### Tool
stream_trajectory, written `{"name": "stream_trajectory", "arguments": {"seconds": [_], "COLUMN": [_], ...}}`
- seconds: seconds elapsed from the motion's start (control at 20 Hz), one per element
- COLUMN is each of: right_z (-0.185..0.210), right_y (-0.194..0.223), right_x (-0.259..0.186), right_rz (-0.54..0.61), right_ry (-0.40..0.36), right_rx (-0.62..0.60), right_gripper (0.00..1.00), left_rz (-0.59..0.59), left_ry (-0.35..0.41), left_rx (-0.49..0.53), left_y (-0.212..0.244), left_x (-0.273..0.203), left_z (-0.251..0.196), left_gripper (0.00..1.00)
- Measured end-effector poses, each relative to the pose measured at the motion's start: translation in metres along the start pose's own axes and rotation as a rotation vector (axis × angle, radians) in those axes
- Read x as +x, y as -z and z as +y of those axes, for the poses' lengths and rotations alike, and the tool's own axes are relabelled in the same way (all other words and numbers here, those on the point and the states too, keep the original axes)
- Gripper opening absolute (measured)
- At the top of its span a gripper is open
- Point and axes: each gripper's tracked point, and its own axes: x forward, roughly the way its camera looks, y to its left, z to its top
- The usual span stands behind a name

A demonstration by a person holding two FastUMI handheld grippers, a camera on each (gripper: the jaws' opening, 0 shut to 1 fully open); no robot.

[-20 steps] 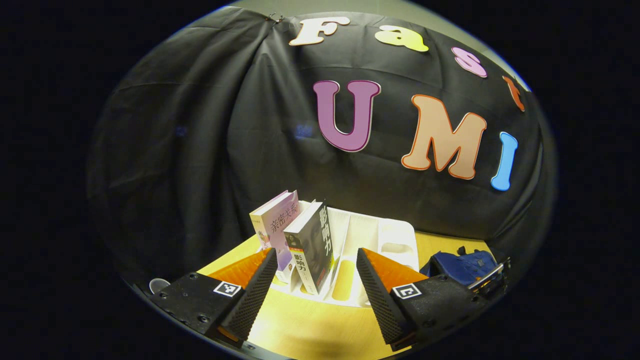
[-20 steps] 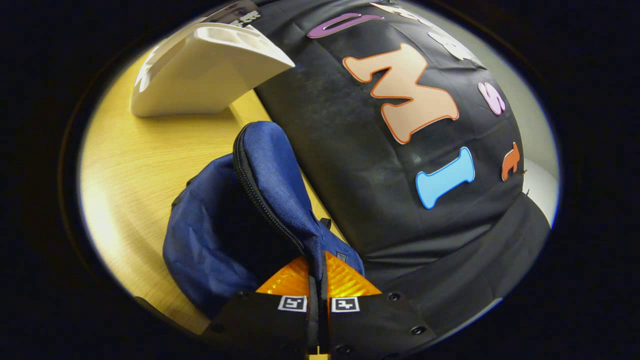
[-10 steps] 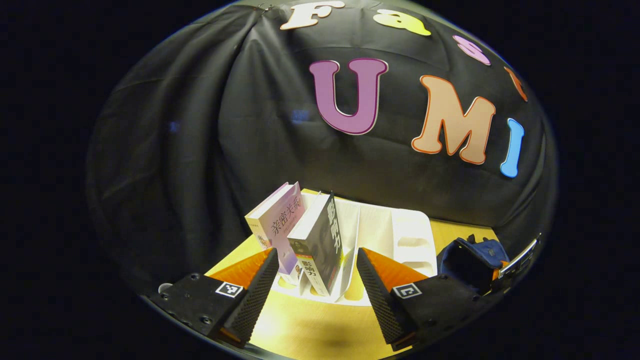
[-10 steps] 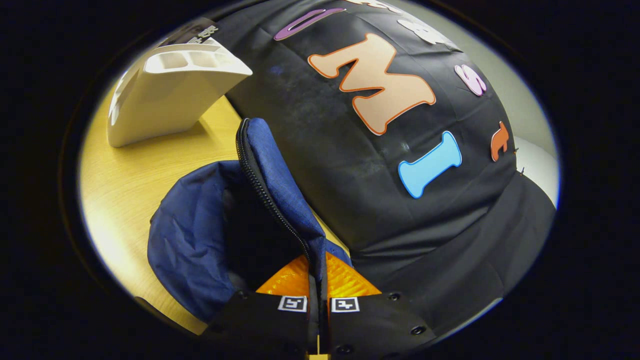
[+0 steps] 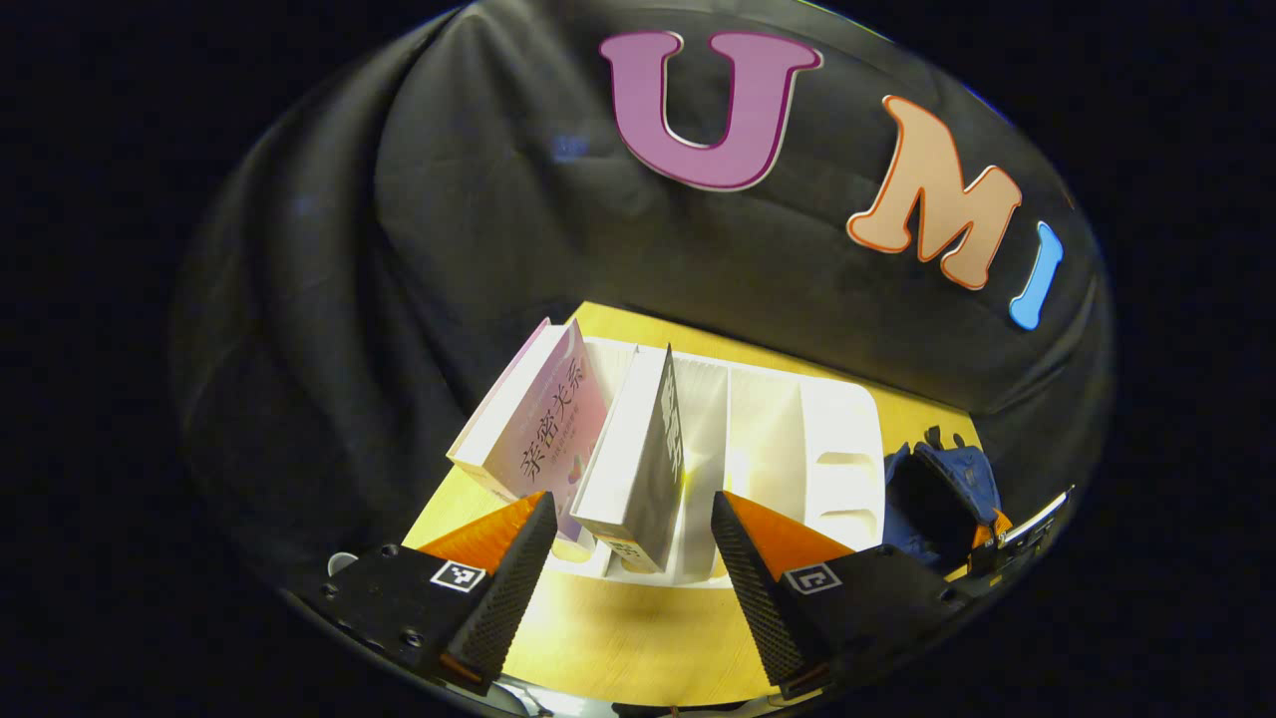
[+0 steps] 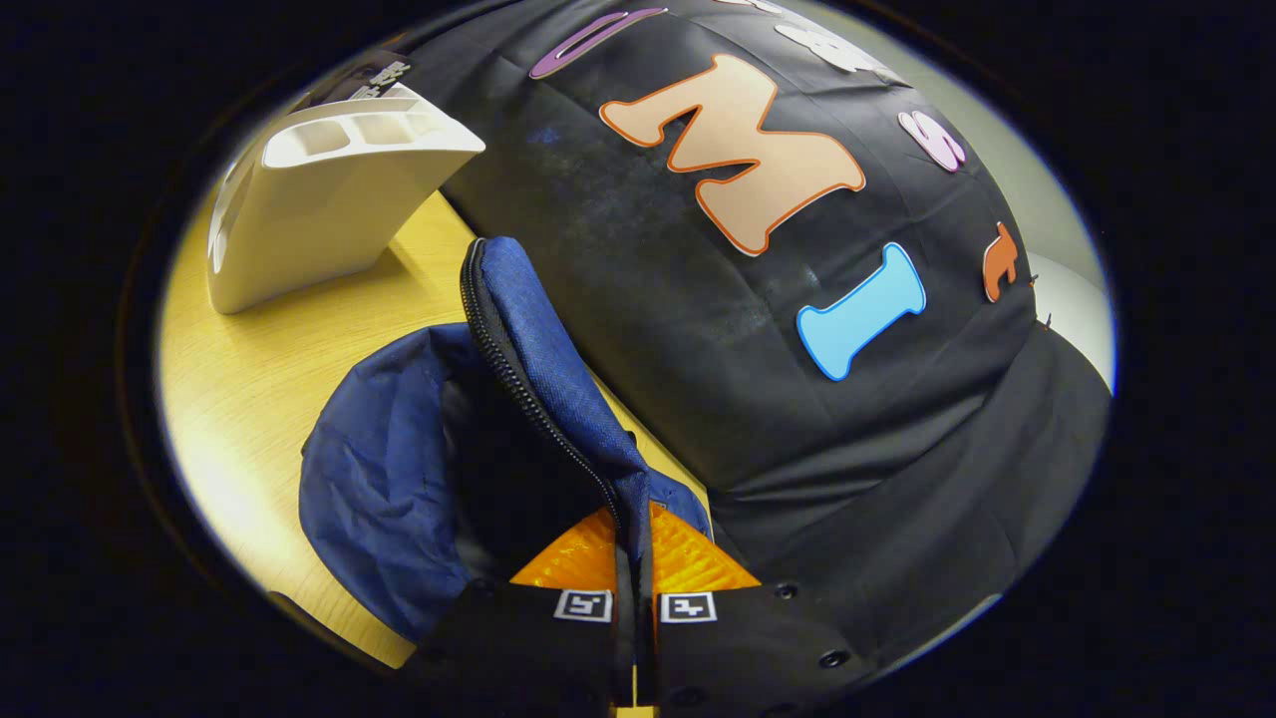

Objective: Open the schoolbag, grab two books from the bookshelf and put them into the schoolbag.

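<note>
Since a second ago, the left hand-held gripper [image 5: 630, 538] has been closing in on the white plastic bookshelf [image 5: 768, 439], its ribbed fingers spread wide around the dark book [image 5: 638, 469], not touching it. Beside that one, a pale pink book [image 5: 543, 429] is leaning leftward. The right hand-held gripper [image 6: 634, 558] is pinching the zippered rim of the blue woven schoolbag [image 6: 399, 469], holding its mouth open. Everything is resting on a smooth yellow wood-grain tabletop [image 6: 269, 369] against creased black cloth.

Left gripper [image 5: 633, 534] agape, right gripper [image 6: 634, 543] clamped
</note>
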Motion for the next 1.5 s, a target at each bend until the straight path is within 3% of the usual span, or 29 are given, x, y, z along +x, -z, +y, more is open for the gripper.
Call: {"name": "stream_trajectory", "arguments": {"seconds": [0.5, 0.95, 1.05, 1.15, 1.5], "right_z": [0.001, -0.001, -0.004, -0.007, -0.006], "right_y": [0.0, 0.004, 0.002, 0.003, 0.0], "right_x": [-0.006, -0.018, -0.02, -0.021, -0.029], "right_rz": [0.026, 0.06, 0.069, 0.077, 0.083], "right_ry": [0.013, 0.029, 0.034, 0.045, 0.051], "right_rx": [0.005, 0.018, 0.032, 0.051, 0.038], "right_gripper": [0.04, 0.04, 0.04, 0.02, 0.04], "left_rz": [0.338, 0.497, 0.533, 0.565, 0.671], "left_ry": [0.05, 0.118, 0.111, 0.1, 0.077], "left_rx": [0.161, 0.146, 0.144, 0.142, 0.123], "left_y": [0.008, 0.014, 0.017, 0.021, 0.034], "left_x": [0.038, 0.078, 0.084, 0.087, 0.094], "left_z": [-0.012, -0.036, -0.037, -0.037, -0.038], "left_gripper": [0.84, 0.6, 0.46, 0.4, 0.39]}}
